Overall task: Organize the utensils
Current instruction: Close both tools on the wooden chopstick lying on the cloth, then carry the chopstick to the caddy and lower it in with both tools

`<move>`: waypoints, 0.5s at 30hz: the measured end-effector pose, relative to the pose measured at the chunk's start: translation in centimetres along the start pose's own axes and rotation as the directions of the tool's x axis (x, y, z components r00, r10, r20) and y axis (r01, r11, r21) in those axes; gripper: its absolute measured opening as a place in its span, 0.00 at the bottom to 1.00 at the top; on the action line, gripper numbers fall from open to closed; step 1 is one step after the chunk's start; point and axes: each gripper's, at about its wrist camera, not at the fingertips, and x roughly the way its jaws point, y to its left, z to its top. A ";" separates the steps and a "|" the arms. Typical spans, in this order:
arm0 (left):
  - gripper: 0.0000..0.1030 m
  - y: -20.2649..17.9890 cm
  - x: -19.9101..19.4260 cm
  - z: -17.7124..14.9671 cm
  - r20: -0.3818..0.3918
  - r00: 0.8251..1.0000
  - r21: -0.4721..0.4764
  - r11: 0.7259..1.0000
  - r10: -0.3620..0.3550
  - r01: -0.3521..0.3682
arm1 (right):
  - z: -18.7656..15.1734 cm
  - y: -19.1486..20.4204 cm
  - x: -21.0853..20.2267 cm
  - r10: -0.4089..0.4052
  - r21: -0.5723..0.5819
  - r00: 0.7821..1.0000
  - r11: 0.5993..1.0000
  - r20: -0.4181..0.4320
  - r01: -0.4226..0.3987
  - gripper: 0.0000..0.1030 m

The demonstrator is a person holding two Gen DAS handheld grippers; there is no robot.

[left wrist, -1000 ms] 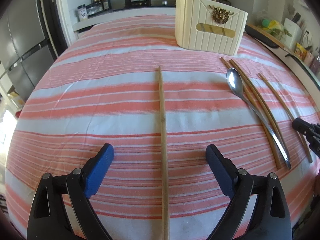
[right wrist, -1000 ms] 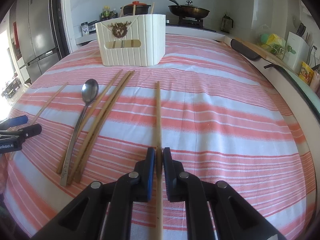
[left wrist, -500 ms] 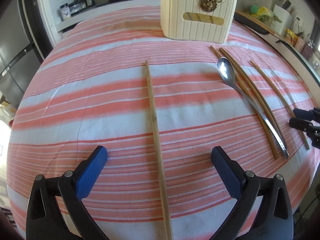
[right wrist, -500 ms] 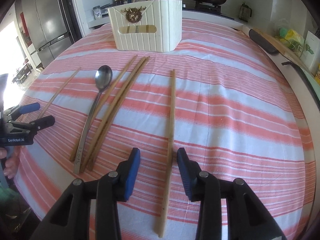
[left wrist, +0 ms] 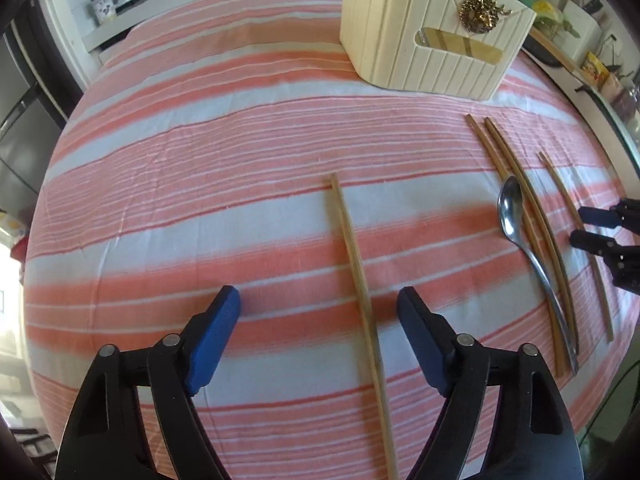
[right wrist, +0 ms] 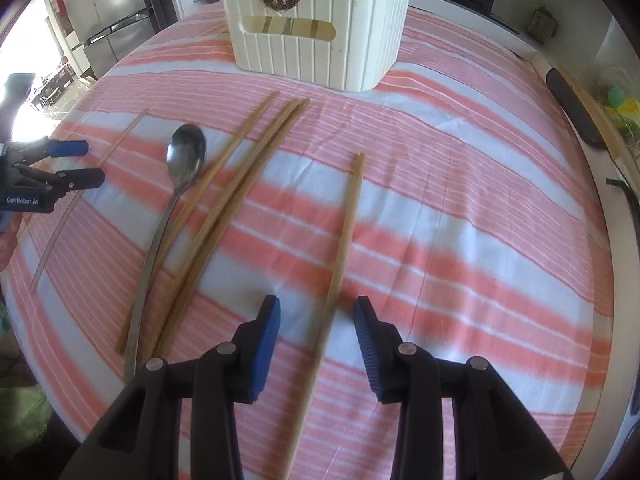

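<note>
**Operator:** Left wrist view: my left gripper (left wrist: 318, 300) hangs over the striped table (left wrist: 168, 168), fingers wide apart, holding nothing. A lone chopstick (left wrist: 360, 284) lies flat between them, running from 6 o'clock up toward 12, a little nearer the right-hand pad.

**Spotter:** And the other hand?

**Operator:** In the right wrist view my right gripper (right wrist: 316, 312) is spread too, empty, straddling its own chopstick (right wrist: 340, 256), which points toward 12 with a slight lean to 1. At 10 o'clock lie the spoon (right wrist: 176, 196) and a bundle of chopsticks (right wrist: 236, 200) touching it. The cream utensil holder (right wrist: 320, 28) stands upright at 12, well apart from everything on the cloth.

**Spotter:** So which step are you on?

**Operator:** I judge it to be picking up a single stick for the holder. To do it well, I'd centre the stick between the pads, lower until they nearly brush the cloth, then close squarely across the shaft. A thin stick on soft fabric could roll or pinch the cloth, so I'd close slowly and grip toward the near third, leaving length to tip into the holder.
</note>
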 end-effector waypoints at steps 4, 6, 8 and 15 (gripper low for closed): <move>0.28 -1.1 0.2 1.4 0.002 0.999 0.020 0.999 0.049 -0.049 | 2.9 -0.2 1.0 -0.025 0.017 1.000 1.000 0.001 0.025 0.19; 0.05 -1.3 0.1 1.4 0.006 0.999 0.020 0.999 0.038 -0.038 | 3.7 -0.1 1.3 -0.032 0.017 0.999 0.999 0.000 0.032 0.07; 0.05 -1.2 -0.3 0.8 0.031 0.999 -0.001 1.000 0.027 -0.027 | 3.5 -0.2 1.2 -0.035 0.026 0.999 0.999 0.009 0.035 0.07; 0.05 0.1 -6.4 -1.9 0.195 0.981 -0.064 0.998 -0.015 0.028 | 1.3 -0.7 -4.8 0.000 0.074 0.984 0.997 0.177 -0.013 0.07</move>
